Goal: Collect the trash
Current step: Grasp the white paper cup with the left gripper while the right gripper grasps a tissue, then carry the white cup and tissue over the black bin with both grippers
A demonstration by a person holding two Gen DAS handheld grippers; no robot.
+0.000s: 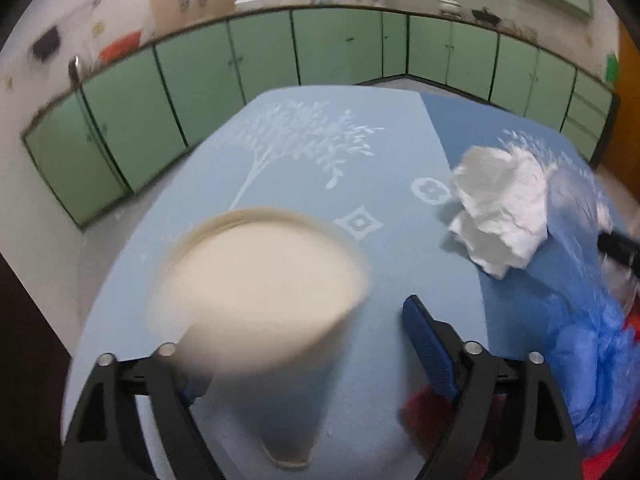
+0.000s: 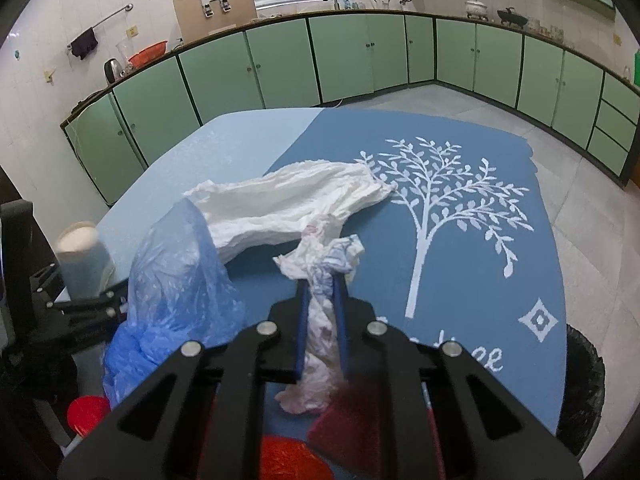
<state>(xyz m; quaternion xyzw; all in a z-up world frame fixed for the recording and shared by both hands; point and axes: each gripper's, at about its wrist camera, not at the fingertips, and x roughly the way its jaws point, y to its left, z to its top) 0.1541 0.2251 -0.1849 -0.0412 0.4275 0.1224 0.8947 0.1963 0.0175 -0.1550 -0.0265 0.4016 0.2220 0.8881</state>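
Observation:
A paper cup, cream inside and pale blue outside, stands on the light-blue tablecloth, blurred, between the jaws of my left gripper. The right blue pad stands clear of the cup wall; the left pad is hidden behind the cup. In the right wrist view the cup is at the far left. My right gripper is shut on a twisted, crumpled tissue with pink and blue marks. A large white paper towel lies just beyond it.
A crumpled blue plastic bag sits between the two grippers, also seen as the blue plastic bag under the white paper. Red plastic and a red lid lie near. A black bin stands right of the table.

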